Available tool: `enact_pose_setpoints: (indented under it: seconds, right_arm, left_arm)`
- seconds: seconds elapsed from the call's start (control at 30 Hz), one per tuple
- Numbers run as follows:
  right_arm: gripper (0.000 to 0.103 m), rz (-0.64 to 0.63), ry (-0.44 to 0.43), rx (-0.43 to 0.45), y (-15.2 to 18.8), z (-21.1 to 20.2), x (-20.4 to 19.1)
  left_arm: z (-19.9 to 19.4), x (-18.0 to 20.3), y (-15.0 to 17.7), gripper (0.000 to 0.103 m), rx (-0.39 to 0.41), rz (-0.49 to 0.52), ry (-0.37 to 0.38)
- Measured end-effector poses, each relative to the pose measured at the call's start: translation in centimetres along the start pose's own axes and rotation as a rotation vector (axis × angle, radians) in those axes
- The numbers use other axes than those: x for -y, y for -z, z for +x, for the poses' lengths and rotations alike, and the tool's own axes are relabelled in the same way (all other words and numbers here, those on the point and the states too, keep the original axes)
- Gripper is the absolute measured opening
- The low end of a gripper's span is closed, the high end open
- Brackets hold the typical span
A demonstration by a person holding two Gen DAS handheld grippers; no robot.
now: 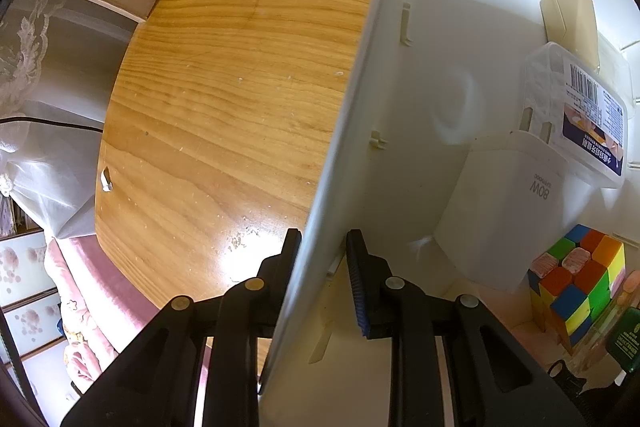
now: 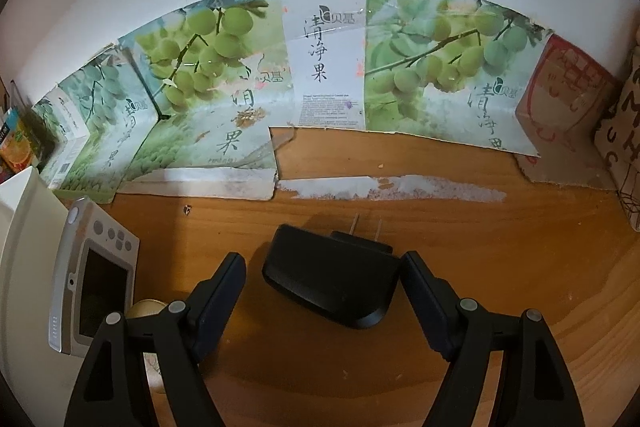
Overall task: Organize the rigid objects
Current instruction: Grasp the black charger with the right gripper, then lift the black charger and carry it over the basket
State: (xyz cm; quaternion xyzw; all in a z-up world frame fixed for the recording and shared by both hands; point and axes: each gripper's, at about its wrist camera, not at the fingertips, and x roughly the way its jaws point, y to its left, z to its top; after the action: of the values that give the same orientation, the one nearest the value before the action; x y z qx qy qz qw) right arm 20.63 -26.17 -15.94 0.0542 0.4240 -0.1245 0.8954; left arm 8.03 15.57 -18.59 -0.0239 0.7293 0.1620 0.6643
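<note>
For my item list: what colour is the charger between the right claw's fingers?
Black charger, seen best in the right wrist view.

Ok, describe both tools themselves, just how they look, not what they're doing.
Both are matte black plastic. The left tool has two flat fingers on angular linkage arms with triangular cut-outs and round silver pivot pins; one finger's pad is ribbed and looks dark blue. The right tool has the same build, with flat dark pads. No cables, markings or sleeves are visible on either.

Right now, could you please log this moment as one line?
left gripper: astride bin wall | right gripper: open around black charger | charger on table
</note>
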Motion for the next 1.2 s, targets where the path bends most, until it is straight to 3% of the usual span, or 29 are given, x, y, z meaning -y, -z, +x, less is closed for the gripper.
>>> enact_pose_setpoints:
  seconds: [0.1,0.53,1.2]
  right_arm:
    - [0.065,0.004,0.014,0.022,0.1,0.0,0.3]
    - [0.065,0.027,-0.029,0.032,0.4,-1.2,1.3]
    - [0.065,-0.007,-0.043,0.122,-0.7,-8.3,-1.1]
  left_arm:
    - [0.0,0.0,0.0,0.027,0.001,-0.001,0.002]
    - [-0.2,-0.3,0.2,0.027,0.005,-0.004,0.008]
    - [-0.3,-0.5,0.4,0.026,0.02,0.052,0.047]
